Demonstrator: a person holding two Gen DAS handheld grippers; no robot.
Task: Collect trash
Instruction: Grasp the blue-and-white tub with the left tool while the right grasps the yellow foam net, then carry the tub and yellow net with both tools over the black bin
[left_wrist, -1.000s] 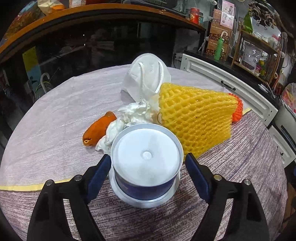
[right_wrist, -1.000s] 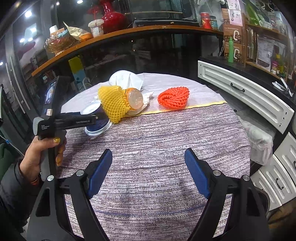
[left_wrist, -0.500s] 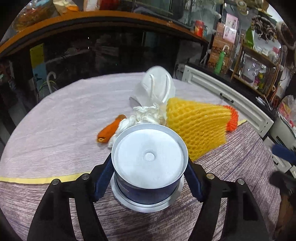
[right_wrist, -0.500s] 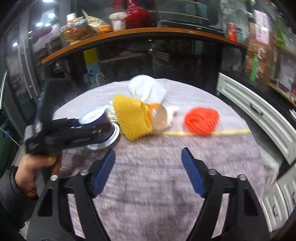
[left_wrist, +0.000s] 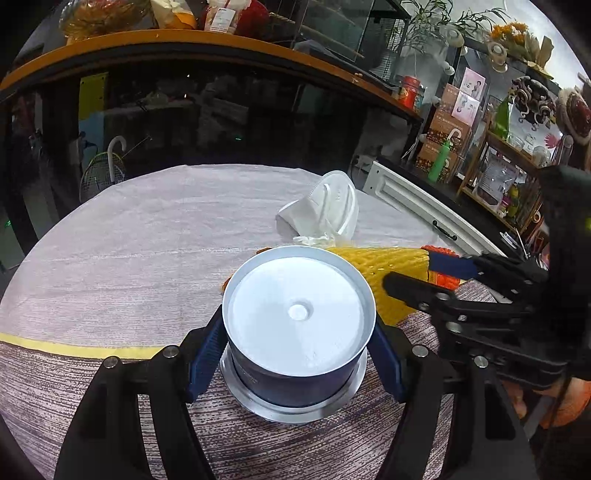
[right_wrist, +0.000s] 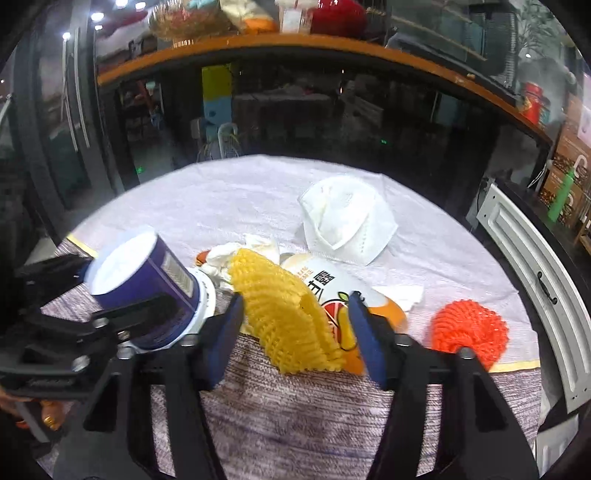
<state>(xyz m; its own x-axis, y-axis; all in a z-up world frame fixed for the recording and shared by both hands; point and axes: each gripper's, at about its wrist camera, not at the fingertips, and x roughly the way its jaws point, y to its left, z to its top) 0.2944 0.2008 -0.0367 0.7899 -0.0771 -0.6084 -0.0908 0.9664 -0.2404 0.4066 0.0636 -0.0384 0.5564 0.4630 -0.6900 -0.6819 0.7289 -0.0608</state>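
My left gripper (left_wrist: 299, 328) is shut on a dark blue can (left_wrist: 299, 314) with a white top and a silver flange; its blue pads press both sides. In the right wrist view the can (right_wrist: 147, 280) hangs tilted at the left. My right gripper (right_wrist: 295, 321) is closing around a yellow foam net (right_wrist: 284, 314) that lies on an orange drink bottle (right_wrist: 332, 284). The pads stand close beside the net, and I see no squeeze. A white face mask (right_wrist: 347, 225) lies behind, crumpled tissue (right_wrist: 243, 251) to the left, and a red foam net (right_wrist: 469, 328) to the right.
The trash sits on a round table under a pale cloth (right_wrist: 229, 195) with a yellow stripe. A white drawer cabinet (right_wrist: 524, 251) stands close on the right. A dark glass counter with an orange edge (right_wrist: 295, 48) runs behind. A person's hand (right_wrist: 48, 417) holds the left gripper.
The left gripper closed on the can and lifted it off the cloth. The right gripper swept in over the yellow net, and its jaws narrowed.
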